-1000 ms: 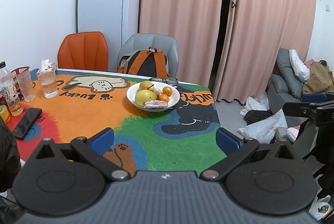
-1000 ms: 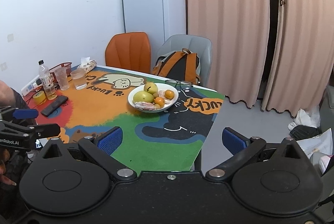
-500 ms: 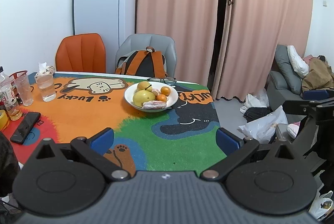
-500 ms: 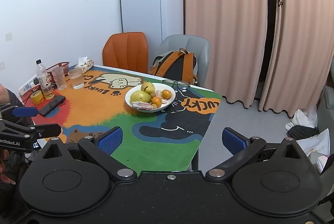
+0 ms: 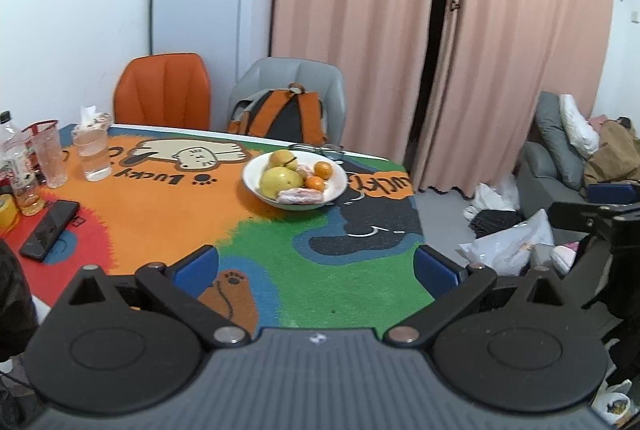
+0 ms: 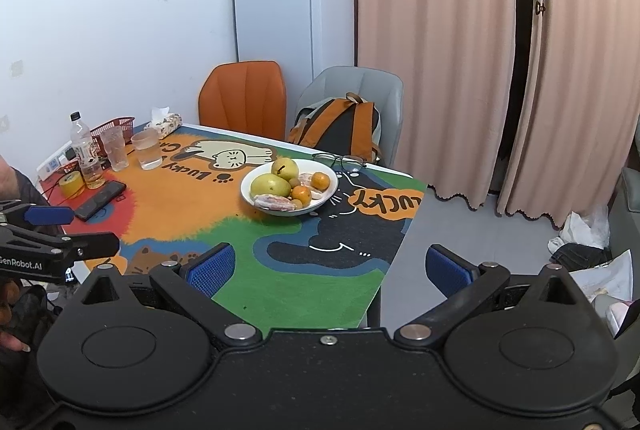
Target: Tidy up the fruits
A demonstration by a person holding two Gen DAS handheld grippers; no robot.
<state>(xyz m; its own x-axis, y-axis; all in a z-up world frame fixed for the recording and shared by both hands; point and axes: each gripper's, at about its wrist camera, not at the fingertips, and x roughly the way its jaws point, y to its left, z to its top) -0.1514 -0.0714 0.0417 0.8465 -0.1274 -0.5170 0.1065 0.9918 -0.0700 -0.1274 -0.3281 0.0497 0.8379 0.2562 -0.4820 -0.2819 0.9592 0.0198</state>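
Observation:
A white bowl (image 5: 338, 189) (image 6: 335, 185) sits mid-table on a colourful cartoon mat. It holds two yellow-green pears (image 5: 276, 181) (image 6: 270, 186), small oranges (image 5: 323, 169) (image 6: 301, 193) and a wrapped pinkish packet (image 5: 300, 195) (image 6: 274, 201). My left gripper (image 5: 316, 266) is open and empty above the mat's near green part, well short of the bowl. My right gripper (image 6: 330, 266) is open and empty, near the table's front right corner. The left gripper also shows at the left edge of the right wrist view (image 6: 52, 230).
Glasses (image 5: 94, 153), a bottle (image 6: 84, 149), a tape roll (image 6: 72, 185) and a phone (image 5: 50, 230) stand at the table's left. Spectacles (image 6: 340, 161) lie behind the bowl. An orange chair (image 5: 162, 91) and a grey chair with a backpack (image 5: 290, 117) stand behind.
Both views have shifted slightly; the bowl now sits a little closer and more to the left in each. Both grippers stay open and empty.

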